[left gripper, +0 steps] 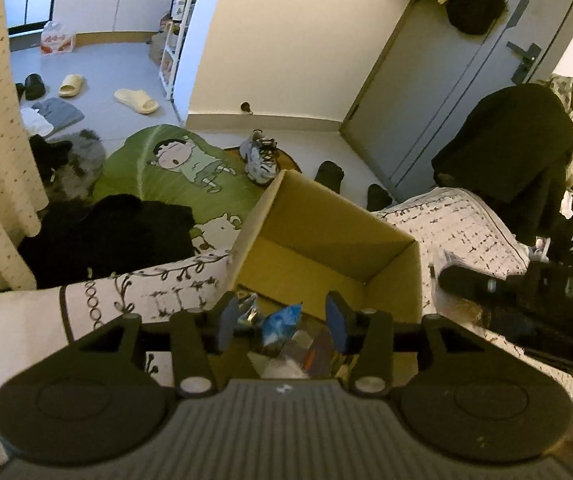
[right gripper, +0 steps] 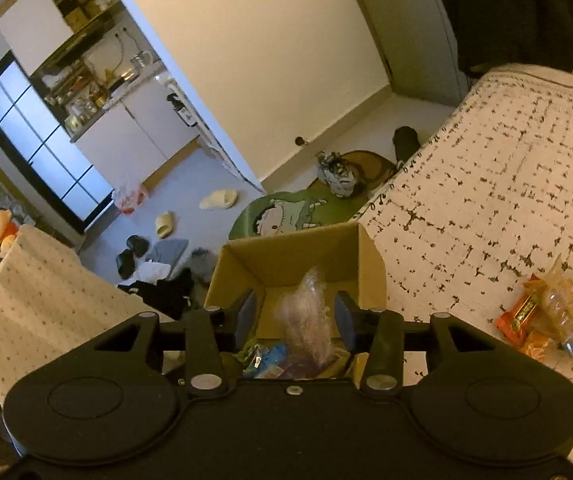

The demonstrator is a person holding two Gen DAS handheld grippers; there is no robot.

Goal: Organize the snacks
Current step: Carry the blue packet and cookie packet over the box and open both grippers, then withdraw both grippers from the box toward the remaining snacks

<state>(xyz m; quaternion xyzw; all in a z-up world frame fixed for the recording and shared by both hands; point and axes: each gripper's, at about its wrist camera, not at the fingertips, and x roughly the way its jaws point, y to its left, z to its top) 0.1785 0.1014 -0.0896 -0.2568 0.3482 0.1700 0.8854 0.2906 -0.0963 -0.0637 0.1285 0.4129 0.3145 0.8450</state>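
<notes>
I hold both grippers over the open cardboard box (right gripper: 298, 256) at the bed's (right gripper: 486, 184) near edge, left gripper (left gripper: 282, 318) part open and empty, right gripper (right gripper: 295, 312) part open around a clear packet (right gripper: 306, 312), seemingly unpinched, while the remaining snacks (right gripper: 542, 320) lie nearest my right.

Open cardboard box (right gripper: 298, 256) at frame centre, flaps raised — holds a blue wrapper (left gripper: 282, 318) and a clear crinkled bag (right gripper: 308, 312). Orange snack packets (right gripper: 526, 320) lie loose at right edge.
</notes>
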